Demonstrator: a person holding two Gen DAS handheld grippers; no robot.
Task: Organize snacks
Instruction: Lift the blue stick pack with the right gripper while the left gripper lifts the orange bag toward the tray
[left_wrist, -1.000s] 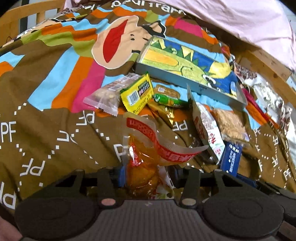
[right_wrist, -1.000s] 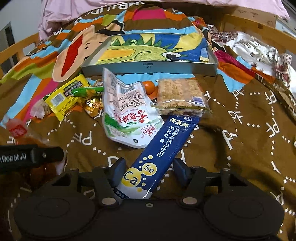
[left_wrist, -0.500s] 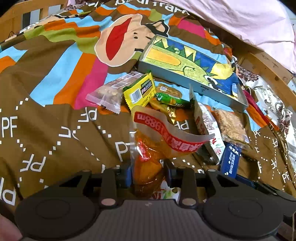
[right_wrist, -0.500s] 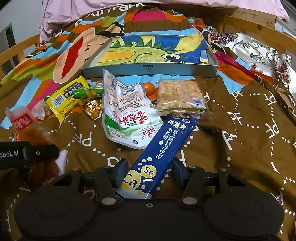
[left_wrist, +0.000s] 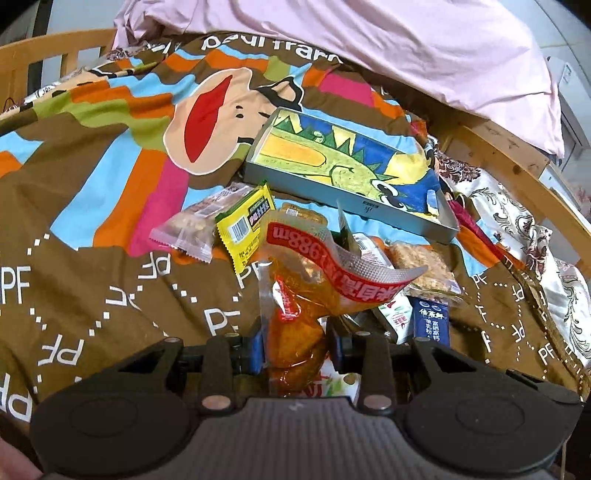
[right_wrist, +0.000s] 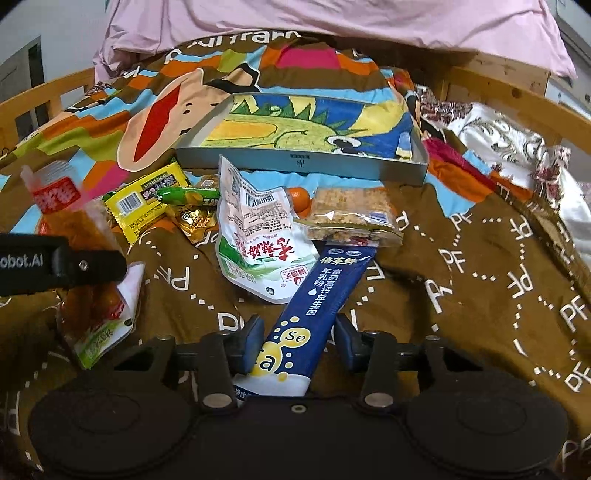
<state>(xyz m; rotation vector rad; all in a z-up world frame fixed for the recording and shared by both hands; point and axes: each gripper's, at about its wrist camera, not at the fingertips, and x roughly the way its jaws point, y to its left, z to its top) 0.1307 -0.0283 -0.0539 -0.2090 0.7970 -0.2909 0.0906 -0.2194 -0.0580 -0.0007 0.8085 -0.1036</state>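
- Left tool (left_wrist: 295, 341), bottom centre of the left wrist view: its blue pads press both sides of a clear plastic pouch of orange-yellow snack with a red printed band (left_wrist: 295, 314); the pouch stands up from the jaws, above the bedspread
- Right tool (right_wrist: 299, 341), bottom centre of the right wrist view: jaws closing; a long dark-blue stick sachet with yellow bubbles (right_wrist: 314, 295) lies between them; the left pad touches it, the right pad stands just off its edge; the sachet's far end is tucked under a clear packet of crumbly cereal bar (right_wrist: 351, 214)
- Shallow grey cardboard box lid with a green dinosaur drawing inside (right_wrist: 295, 162) lies on the brown patterned bedspread (right_wrist: 480, 277) in the upper middle; a white-and-green pouch (right_wrist: 258, 243) and a yellow wrapper (right_wrist: 144, 203) lie just before it
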